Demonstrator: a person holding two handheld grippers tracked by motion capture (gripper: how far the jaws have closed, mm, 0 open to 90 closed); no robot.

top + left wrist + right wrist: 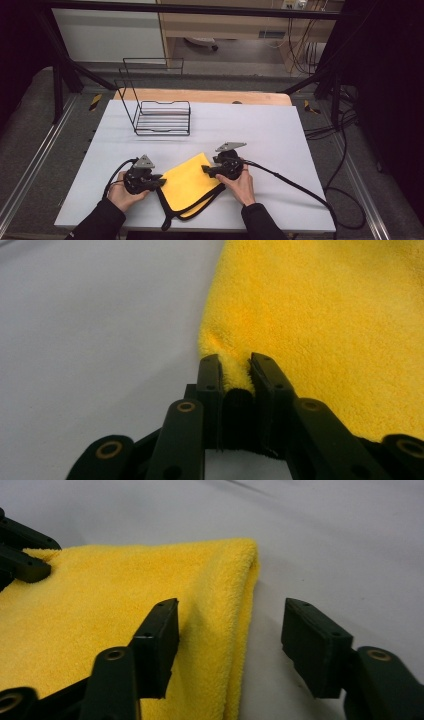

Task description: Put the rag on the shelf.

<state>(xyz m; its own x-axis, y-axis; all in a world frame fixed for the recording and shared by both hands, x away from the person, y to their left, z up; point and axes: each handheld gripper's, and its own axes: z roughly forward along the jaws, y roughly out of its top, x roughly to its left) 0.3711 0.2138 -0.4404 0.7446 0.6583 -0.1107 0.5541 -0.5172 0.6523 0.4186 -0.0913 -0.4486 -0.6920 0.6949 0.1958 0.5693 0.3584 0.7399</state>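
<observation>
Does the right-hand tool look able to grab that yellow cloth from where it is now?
Probably yes. The right gripper is open, its fingers straddling the folded edge of the yellow cloth, with nothing between. The left gripper already pinches another corner.

Dim room: grey carpeted floor (30, 125), black frame posts (57, 85), wooden cabinet (225, 25) behind.

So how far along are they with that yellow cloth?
It looks partly folded: the yellow cloth lies doubled on the table, with a folded edge in the right gripper view. In hand: the left tongs are shut on one corner, while the right tongs are open, straddling the folded edge. Probably left: closing the right tongs and folding again.
</observation>
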